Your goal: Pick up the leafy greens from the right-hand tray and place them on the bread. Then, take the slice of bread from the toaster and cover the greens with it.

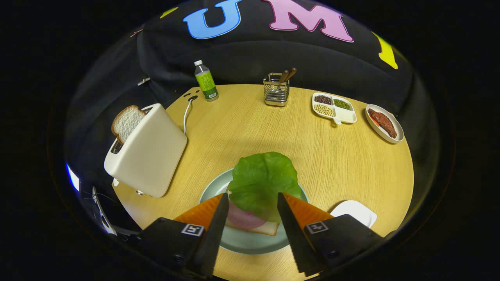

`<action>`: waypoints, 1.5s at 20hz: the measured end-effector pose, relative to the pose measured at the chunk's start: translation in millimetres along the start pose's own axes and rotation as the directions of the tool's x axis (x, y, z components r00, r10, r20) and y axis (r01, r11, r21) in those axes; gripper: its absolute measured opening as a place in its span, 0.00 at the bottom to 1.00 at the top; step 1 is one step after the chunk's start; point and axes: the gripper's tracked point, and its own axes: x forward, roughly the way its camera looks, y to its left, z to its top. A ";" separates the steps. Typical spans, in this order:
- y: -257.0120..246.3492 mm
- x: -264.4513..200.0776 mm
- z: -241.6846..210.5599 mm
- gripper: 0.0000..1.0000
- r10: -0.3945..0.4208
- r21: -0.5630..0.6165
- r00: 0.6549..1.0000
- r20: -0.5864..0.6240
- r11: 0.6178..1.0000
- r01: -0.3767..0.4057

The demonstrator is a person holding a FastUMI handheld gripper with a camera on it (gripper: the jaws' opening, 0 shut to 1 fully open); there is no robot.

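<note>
Lettuce leaf lies on the open sandwich, draped over the pink ham slice and the bread beneath, all on the pale green plate. Leaf overhangs the far side of the stack, toward the table middle.

My gripper hangs just above the plate, fingers parted wide, near edge of the leaf between the tips. I can't tell whether either tip touches it; neither presses, so I count my tool as holding nothing. Greens step looks done.

Next target: bread slice standing up out of the slot of the cream toaster. It lies ahead and to my left, near the table's left edge. Slice stands on edge, its broad faces running along the toaster's length, so my fingers should close across its thin dimension from above.

Room: bare wood between plate and toaster. Empty white tray right of my fingers. Bottle, utensil caddy, bean dish and meat plate sit far back, well apart from the path.
</note>
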 end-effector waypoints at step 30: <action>260.9 -25.1 112.7 0.99 0.296 -0.381 0.925 0.239 0.905 -0.191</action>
